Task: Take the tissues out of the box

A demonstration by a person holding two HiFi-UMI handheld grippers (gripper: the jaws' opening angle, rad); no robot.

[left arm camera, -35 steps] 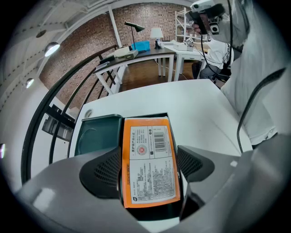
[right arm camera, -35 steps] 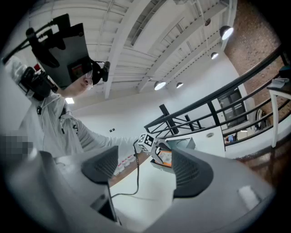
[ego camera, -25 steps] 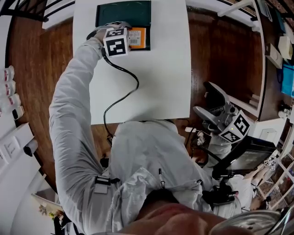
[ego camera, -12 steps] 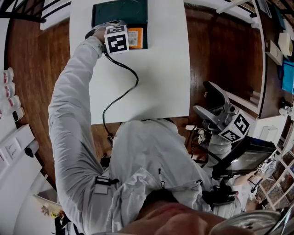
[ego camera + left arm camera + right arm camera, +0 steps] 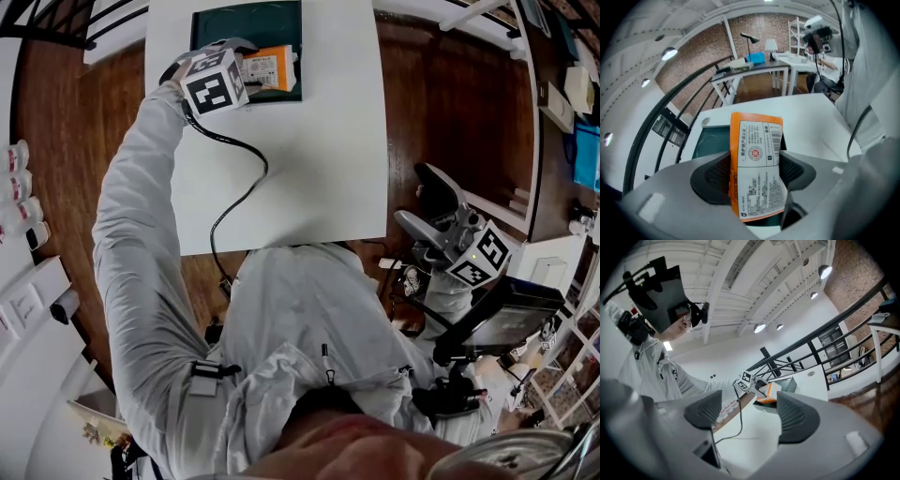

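An orange tissue pack [image 5: 757, 166] with a white printed label stands between the pads of my left gripper [image 5: 754, 176], which is shut on it. In the head view the pack [image 5: 269, 71] hangs tilted over the dark green box [image 5: 248, 23] at the far end of the white table [image 5: 319, 141], with the left gripper [image 5: 246, 70] at its left side. My right gripper [image 5: 424, 208] is off the table at the right, over the wooden floor, open and holding nothing. Its own view shows the jaws [image 5: 747, 413] apart, with the pack [image 5: 765, 392] far off.
A black cable [image 5: 239, 197] trails from the left gripper across the table to its near edge. The person's grey sleeve [image 5: 131, 234] reaches along the table's left side. Black railings [image 5: 670, 122] and other desks [image 5: 754, 68] stand beyond the table.
The left gripper has closed on the orange pack and swung left, lifting and tilting the pack off the box floor. The right gripper has barely moved.
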